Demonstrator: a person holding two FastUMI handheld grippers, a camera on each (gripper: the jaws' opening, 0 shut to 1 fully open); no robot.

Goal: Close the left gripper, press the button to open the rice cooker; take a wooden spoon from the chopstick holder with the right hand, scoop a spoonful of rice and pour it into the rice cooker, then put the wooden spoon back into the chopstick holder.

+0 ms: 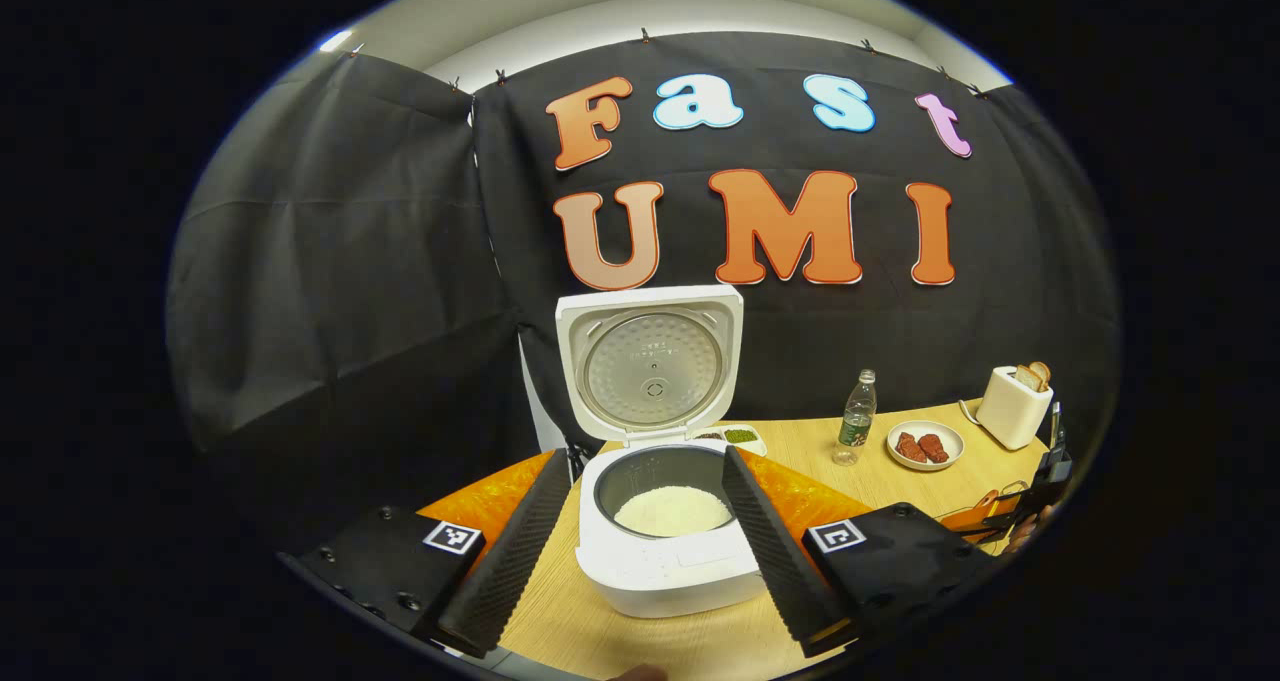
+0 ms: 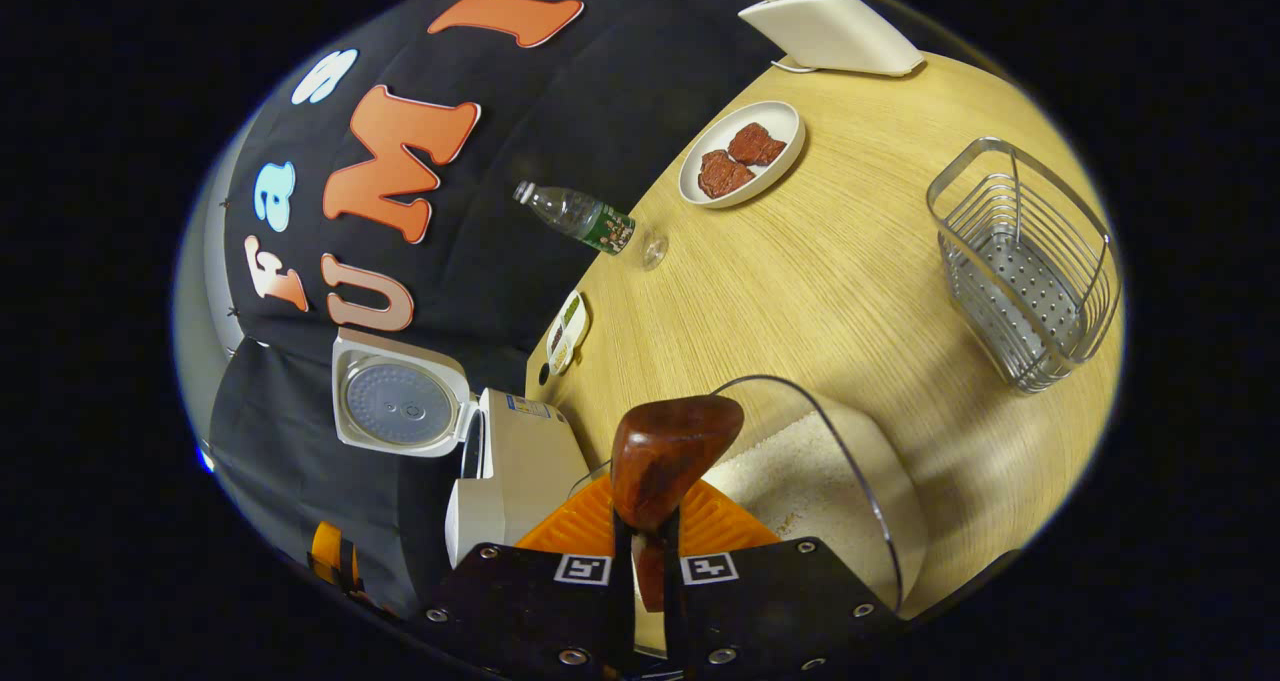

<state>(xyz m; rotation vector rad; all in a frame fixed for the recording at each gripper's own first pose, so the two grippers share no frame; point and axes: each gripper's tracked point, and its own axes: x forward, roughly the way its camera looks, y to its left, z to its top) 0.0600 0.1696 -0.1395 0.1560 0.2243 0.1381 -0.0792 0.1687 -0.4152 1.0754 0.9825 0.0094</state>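
1. White plastic forms the rice cooker, which stands on the pale wooden table with its lid swung up and upright behind the pot; a mound of white rice lies in the dark inner pot.
2. The left gripper hovers in front of the rice cooker with its jaws spread wide, one finger on each side of the cooker body; they hold nothing.
3. The right gripper has its jaws drawn narrow, clamped on the handle of the wooden spoon; the spoon's bowl stands just beside the rim of a clear rice container, to the right of the rice cooker in the right gripper view.
4. Beyond the rice cooker in the right gripper view, farther along the table, sit a small dish of sauces, a plastic water bottle, a plate of red meat and a white toaster with bread in it.
5. The wire chopstick holder stands well apart from the rice cooker, at the far right side of the table; an orange mat lies just beside the cooker.
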